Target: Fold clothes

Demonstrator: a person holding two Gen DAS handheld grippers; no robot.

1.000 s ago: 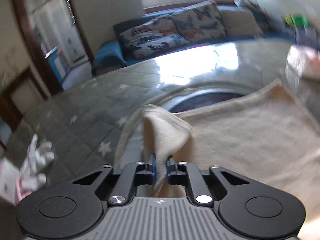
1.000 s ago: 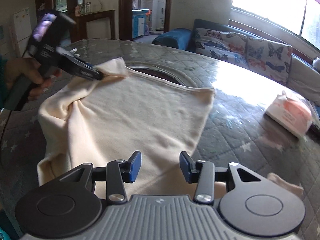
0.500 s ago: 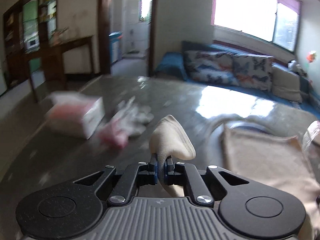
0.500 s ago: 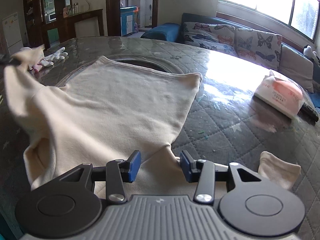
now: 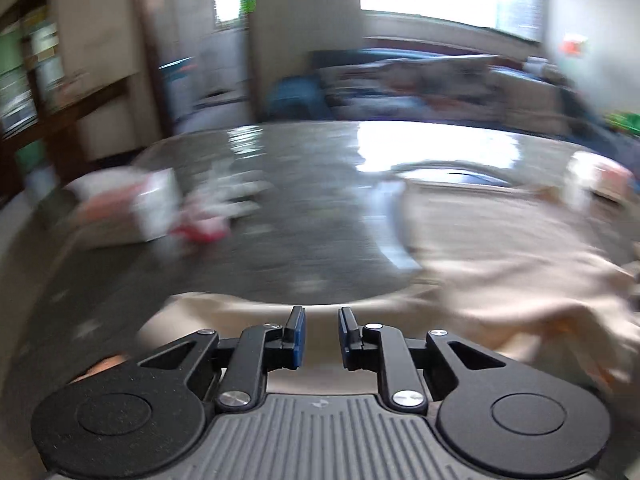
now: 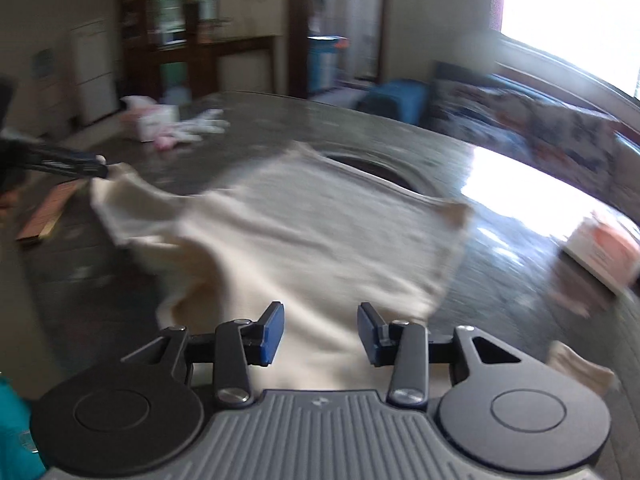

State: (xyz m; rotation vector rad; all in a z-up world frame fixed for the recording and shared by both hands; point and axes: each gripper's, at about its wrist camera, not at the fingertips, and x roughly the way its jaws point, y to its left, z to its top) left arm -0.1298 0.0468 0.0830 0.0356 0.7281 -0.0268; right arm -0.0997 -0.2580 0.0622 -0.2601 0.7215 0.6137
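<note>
A: Status on the claws?

B: My left claw (image 5: 320, 336) is spread, nothing btwn the pads. My right claw (image 6: 320, 332) is spread too, wider gap, also empty.

A: Where's the shirt?

B: The cream shirt (image 6: 320, 240) is lying mostly flat on the table (image 6: 100, 300). The body's long axis runs straight away from my right claw, w/ the near edge right under its pads and the far hem up by the dark round inset. The left wrist cam is badly smeared, so I'm going off the right cam.

A: Sleeves?

B: The left sleeve (image 6: 132, 200) stretches out sideways toward my left claw. In the right cam that claw's tip sits at the cuff end. Can't tell if it's touching cloth or just beside it. The right sleeve (image 6: 580, 368) pokes out low on my right, crumpled, just beside the right claw's body.

A: So which hand for which?

B: I think left takes the left sleeve, since it's basically on it. The fold would go inward, across the body, i.e. to my right. The right claw is nearer the collar edge and the right sleeve, so I guess it either pins the near edge or takes that sleeve.

A: Any clutter?

B: There's a tissue pack (image 6: 600, 248) far right and gloves (image 6: 196, 128) at the back left. Both are well apart from the shirt and prob no issue.
</note>
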